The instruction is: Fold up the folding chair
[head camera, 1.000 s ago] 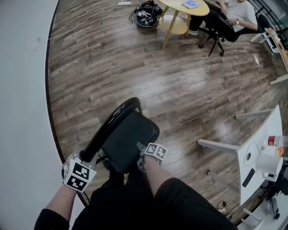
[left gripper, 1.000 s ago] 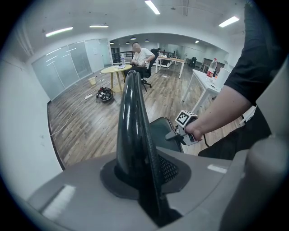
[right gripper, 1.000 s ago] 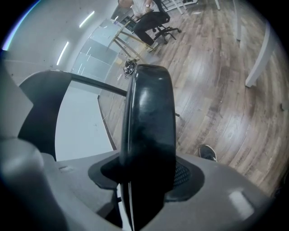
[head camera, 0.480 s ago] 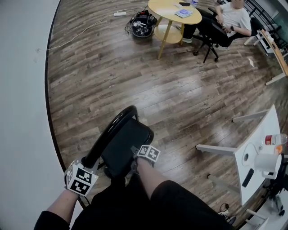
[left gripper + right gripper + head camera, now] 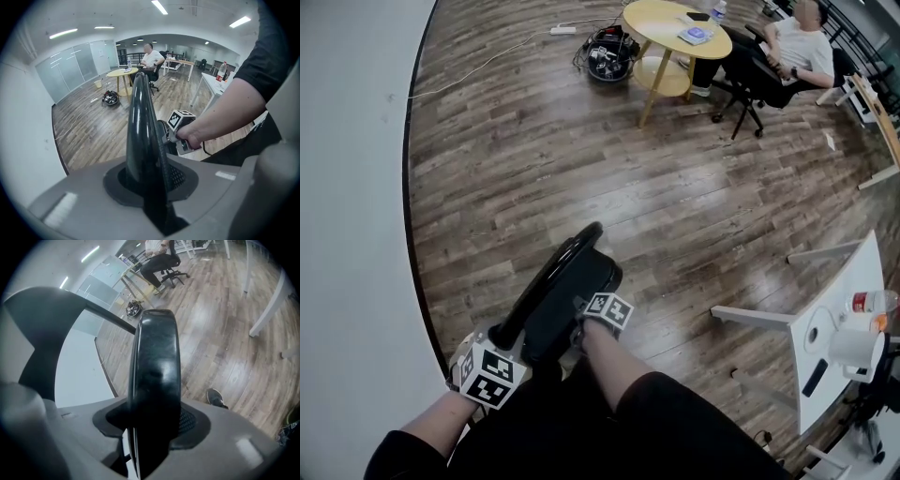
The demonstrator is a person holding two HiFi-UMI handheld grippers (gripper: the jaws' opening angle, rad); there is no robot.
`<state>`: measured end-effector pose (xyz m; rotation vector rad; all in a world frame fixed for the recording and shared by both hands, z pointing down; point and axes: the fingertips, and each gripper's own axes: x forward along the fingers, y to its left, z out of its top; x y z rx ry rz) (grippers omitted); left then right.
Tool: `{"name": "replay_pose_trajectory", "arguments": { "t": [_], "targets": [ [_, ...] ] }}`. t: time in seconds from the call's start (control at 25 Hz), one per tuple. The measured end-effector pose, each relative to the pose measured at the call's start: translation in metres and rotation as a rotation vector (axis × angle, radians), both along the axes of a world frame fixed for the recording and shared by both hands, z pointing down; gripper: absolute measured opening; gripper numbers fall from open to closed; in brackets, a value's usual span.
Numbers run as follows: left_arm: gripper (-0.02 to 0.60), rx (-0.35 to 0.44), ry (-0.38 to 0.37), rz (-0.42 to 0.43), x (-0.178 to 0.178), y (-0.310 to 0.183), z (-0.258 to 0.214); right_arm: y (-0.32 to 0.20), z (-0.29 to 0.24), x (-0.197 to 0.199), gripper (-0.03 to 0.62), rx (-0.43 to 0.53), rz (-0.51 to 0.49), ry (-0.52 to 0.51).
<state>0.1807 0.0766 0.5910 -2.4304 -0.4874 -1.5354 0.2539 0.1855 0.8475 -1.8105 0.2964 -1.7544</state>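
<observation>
Folding chair [image 5: 567, 300] near wall [image 5: 356, 234], floor [image 5: 581, 159] ahead

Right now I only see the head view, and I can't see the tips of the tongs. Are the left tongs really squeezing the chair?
Observer: Yes. In the left gripper view the left tongs are shut on the folding chair's black metal frame tube.
Operator: And the right ones?
Observer: The right tongs have just been closing, with the rounded edge of the black padded seat pressed between them.
Operator: Is anything down by the seat?
Observer: The right gripper view shows a dark shoe on the brown wooden floor beyond the seat's edge.
</observation>
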Motion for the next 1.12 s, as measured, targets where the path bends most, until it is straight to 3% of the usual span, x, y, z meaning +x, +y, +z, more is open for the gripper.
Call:
{"name": "replay_pose_trajectory", "arguments": {
  "t": [1.12],
  "targets": [
    [0.064,0.03,0.022,-0.015,-0.001,0.007,-0.009,-0.069,-0.044,0.026,0.196,0.0,0.026,0.016]
  ]
}}
